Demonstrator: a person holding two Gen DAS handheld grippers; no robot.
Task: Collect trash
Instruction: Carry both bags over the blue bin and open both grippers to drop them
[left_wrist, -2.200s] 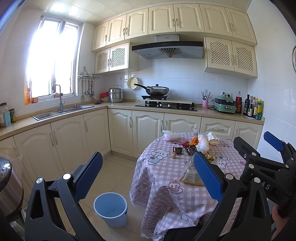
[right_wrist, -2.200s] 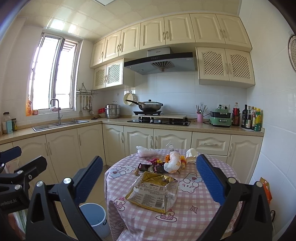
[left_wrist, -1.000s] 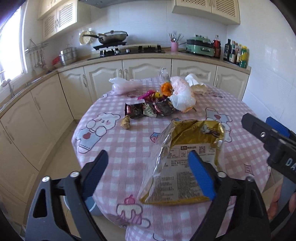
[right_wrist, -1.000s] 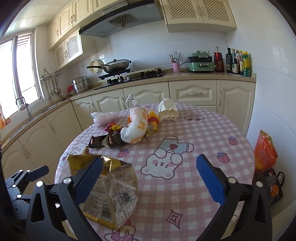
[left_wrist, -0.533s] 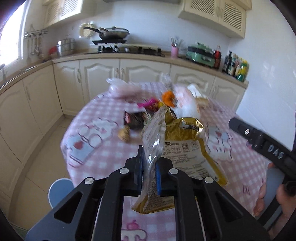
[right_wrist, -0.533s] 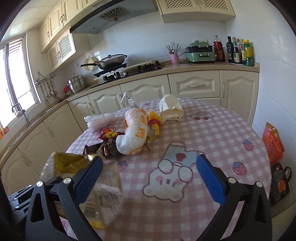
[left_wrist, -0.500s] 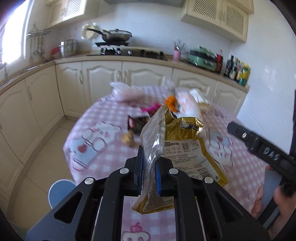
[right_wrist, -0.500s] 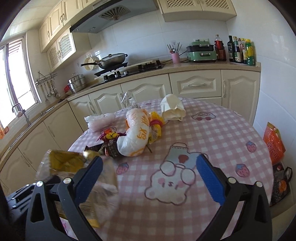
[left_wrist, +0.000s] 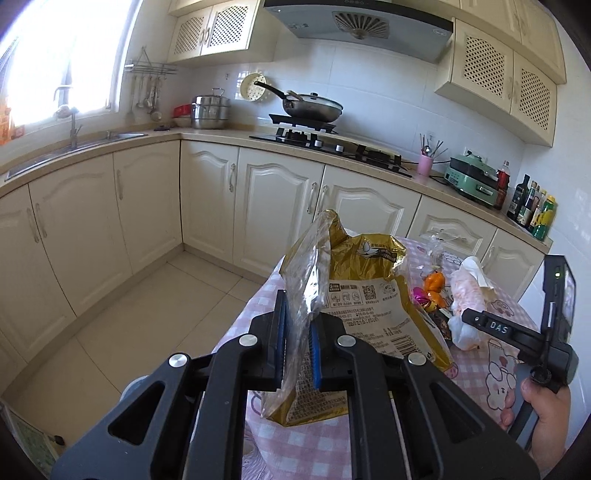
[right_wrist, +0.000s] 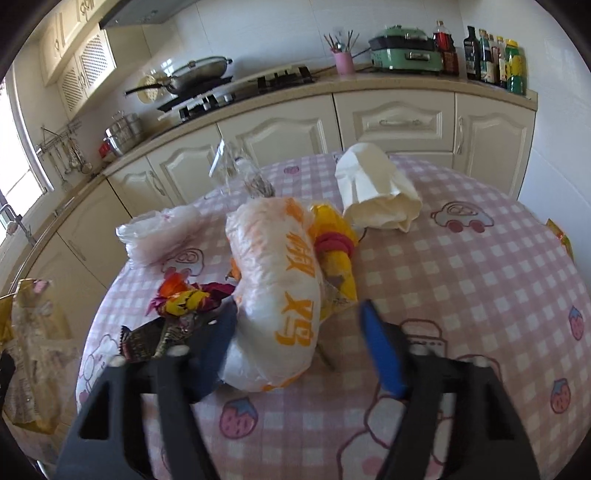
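Observation:
My left gripper (left_wrist: 297, 339) is shut on a gold snack bag (left_wrist: 364, 291) and holds it up off the round pink-checked table (right_wrist: 461, 280). The bag also shows at the left edge of the right wrist view (right_wrist: 33, 354). My right gripper (right_wrist: 295, 343) is open, its jaws either side of a white plastic bag with orange print (right_wrist: 280, 291). Beside that bag lie a yellow wrapper (right_wrist: 334, 251), candy wrappers (right_wrist: 177, 299), a clear pink bag (right_wrist: 159, 232) and crumpled white paper (right_wrist: 373, 192).
Cream cabinets (left_wrist: 184, 206) and a counter with stove (left_wrist: 325, 142) run behind the table. Tiled floor (left_wrist: 122, 321) lies left of the table. Part of a blue bin (left_wrist: 135, 386) shows below my left gripper. An orange bag (right_wrist: 561, 232) sits off the table's right edge.
My left gripper closed on the gold bag, lifted it and swung left away from the table. My right gripper moved in low over the table to straddle the white printed bag.

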